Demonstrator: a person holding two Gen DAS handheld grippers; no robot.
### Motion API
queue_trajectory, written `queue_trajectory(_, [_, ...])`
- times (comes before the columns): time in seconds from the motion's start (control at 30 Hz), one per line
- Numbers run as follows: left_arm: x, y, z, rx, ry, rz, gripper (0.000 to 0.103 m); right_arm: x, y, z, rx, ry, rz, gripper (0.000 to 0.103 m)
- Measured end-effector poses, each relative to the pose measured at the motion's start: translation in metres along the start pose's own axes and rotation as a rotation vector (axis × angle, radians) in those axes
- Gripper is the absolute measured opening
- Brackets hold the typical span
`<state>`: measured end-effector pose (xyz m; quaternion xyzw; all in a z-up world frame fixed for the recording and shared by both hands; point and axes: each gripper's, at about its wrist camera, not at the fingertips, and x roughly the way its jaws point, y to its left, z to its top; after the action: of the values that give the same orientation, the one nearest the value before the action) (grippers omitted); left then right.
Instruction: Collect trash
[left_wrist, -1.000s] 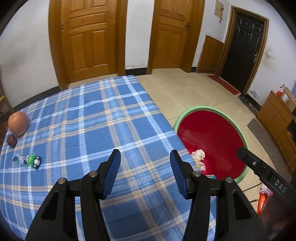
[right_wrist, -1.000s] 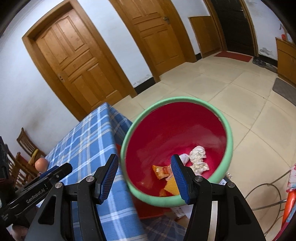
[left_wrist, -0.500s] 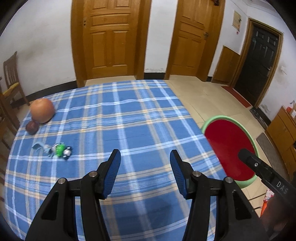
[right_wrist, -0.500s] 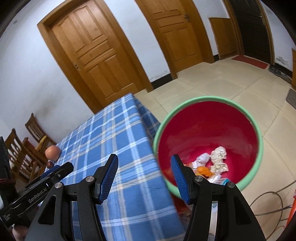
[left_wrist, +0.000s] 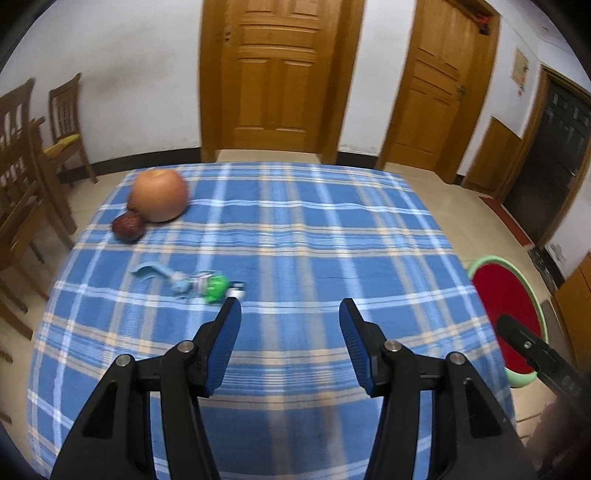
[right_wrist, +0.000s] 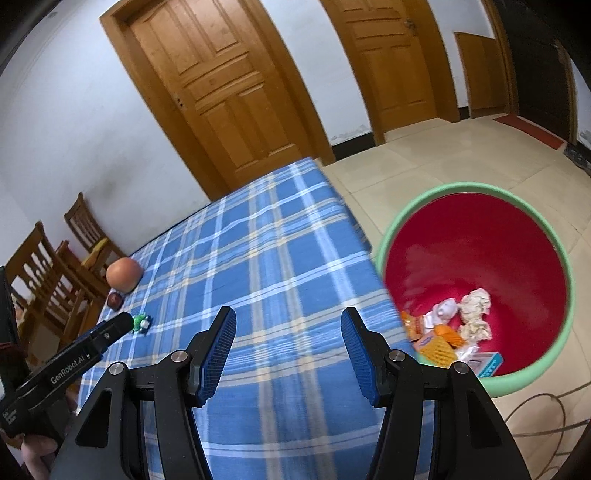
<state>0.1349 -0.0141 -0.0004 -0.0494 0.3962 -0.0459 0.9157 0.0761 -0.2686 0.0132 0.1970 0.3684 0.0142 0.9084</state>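
A green and pale-blue crumpled wrapper lies on the blue plaid tablecloth, left of centre; it shows small in the right wrist view as the wrapper. My left gripper stands open above the cloth, just right of that wrapper, with nothing between its fingers. My right gripper is open too, over the table's near right part. The red bin with a green rim stands on the floor right of the table, holding crumpled paper and orange packets.
A large orange fruit and a small dark red one sit at the table's far left. Wooden chairs stand left of the table. Doors line the far wall. A cable lies on the floor by the bin.
Both views have swung left: the bin has slid toward the right edge and the table, fruit and wrapper have come closer to centre. Both grippers stay open and empty.
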Motion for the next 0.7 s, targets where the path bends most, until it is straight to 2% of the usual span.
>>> queue_trajectory(0.3, [0.012, 0.06, 0.002, -0.105, 0.012, 0.085, 0.055, 0.021, 0.038, -0.002, -0.063, 0.033, 0.029, 0.061])
queue_trajectory(0.7, [0.052, 0.098, 0.004, -0.189, 0.071, 0.136, 0.055, 0.046, 0.065, -0.008, -0.113, 0.083, 0.055, 0.061])
